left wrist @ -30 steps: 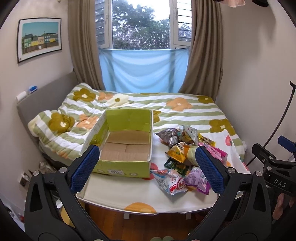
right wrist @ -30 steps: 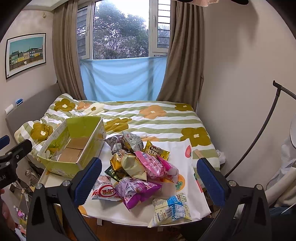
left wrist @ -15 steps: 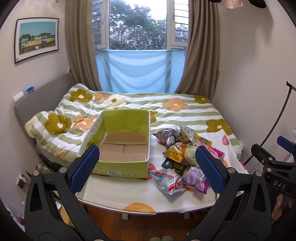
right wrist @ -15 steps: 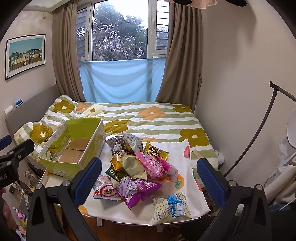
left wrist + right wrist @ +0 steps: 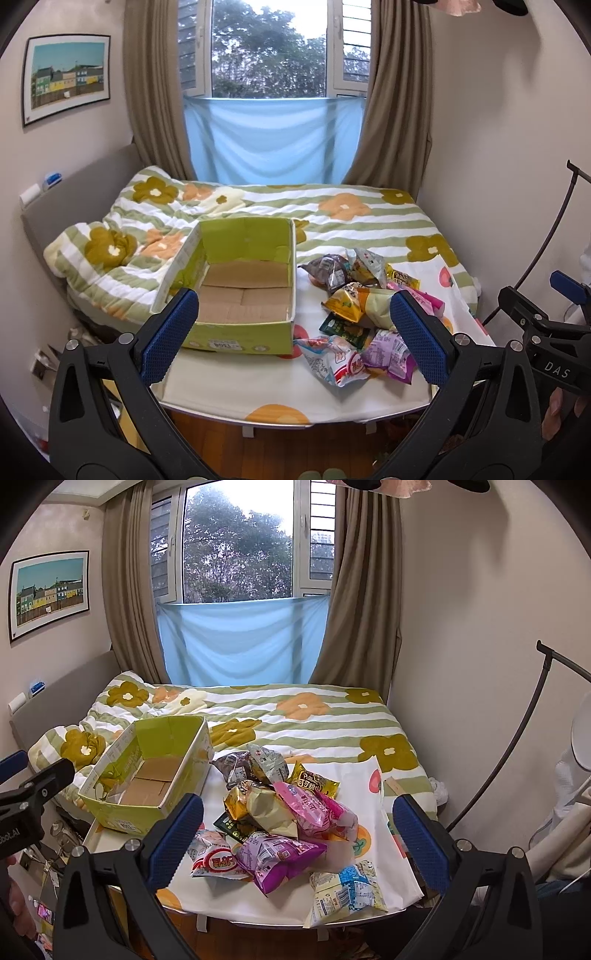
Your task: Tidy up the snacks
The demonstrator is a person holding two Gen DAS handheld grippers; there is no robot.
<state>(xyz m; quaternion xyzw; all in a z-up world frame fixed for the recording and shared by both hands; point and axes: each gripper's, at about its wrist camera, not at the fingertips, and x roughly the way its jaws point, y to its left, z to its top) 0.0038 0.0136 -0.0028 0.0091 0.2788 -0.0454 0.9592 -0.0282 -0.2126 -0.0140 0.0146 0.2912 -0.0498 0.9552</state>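
Note:
An empty green cardboard box (image 5: pixel 240 236) (image 5: pixel 122 812) sits on the left of a small white-covered table (image 5: pixel 236 384) (image 5: pixel 373 786) at the foot of the bed. To its right lies a heap of snack bags (image 5: pixel 354 306) (image 5: pixel 280 812), with a purple bag (image 5: pixel 277 860), a pink bag (image 5: pixel 314 808) and a white and blue bag (image 5: pixel 343 893) at the near edge. My left gripper (image 5: pixel 295 328) hangs open in front of the table, short of box and heap. My right gripper (image 5: pixel 297 834) is open too, held before the heap with nothing between its fingers.
Behind the table a bed with a flowered, striped quilt (image 5: pixel 332 218) reaches to the curtained window (image 5: pixel 269 48). A wall stands close on the right, with a black stand pole (image 5: pixel 517 738) beside it. Wooden floor (image 5: pixel 303 450) shows under the table's front edge.
Both views have shifted only slightly, the left one drifting a little leftward across the scene. Box and snacks lie as before; both grippers stay open.

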